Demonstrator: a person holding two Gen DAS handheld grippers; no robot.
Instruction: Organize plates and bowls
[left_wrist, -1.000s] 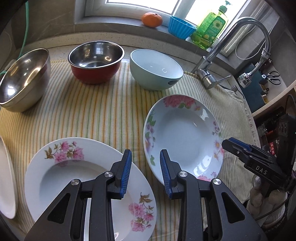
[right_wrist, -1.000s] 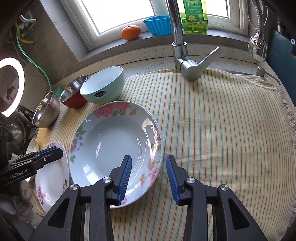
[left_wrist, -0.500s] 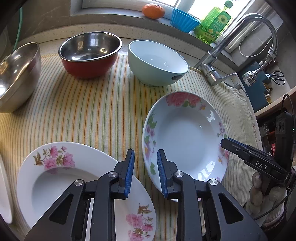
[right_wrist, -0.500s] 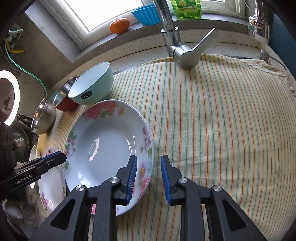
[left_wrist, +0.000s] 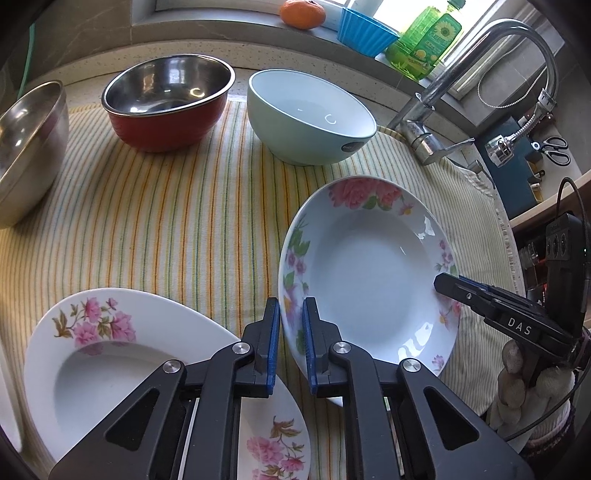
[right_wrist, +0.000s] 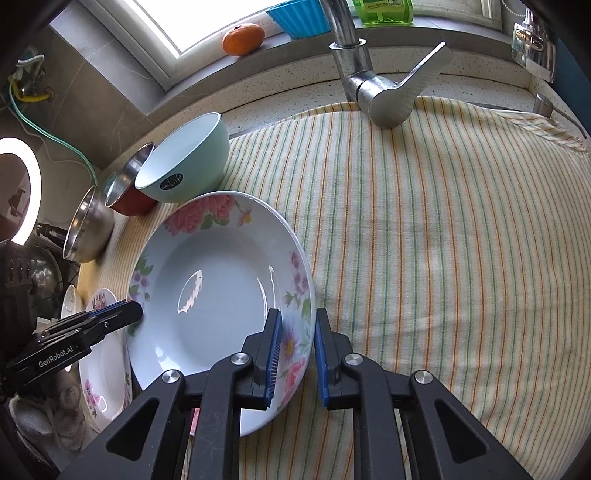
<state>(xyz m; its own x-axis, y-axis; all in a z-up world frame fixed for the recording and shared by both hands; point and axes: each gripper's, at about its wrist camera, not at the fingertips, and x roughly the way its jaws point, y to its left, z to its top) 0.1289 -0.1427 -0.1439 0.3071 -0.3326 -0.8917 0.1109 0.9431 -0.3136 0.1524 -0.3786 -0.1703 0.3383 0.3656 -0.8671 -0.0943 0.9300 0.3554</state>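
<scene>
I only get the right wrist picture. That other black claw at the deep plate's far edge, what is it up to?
Observer: The left gripper straddles the deep plate at its rim, its jaws closing with the rim between them.
Operator: Anything inside that red bowl?
Observer: No. The red bowl is bare steel inside, and empty.
Operator: Anything off to the side that I miss?
Observer: A pair of scissors lies beyond the tap.
</scene>
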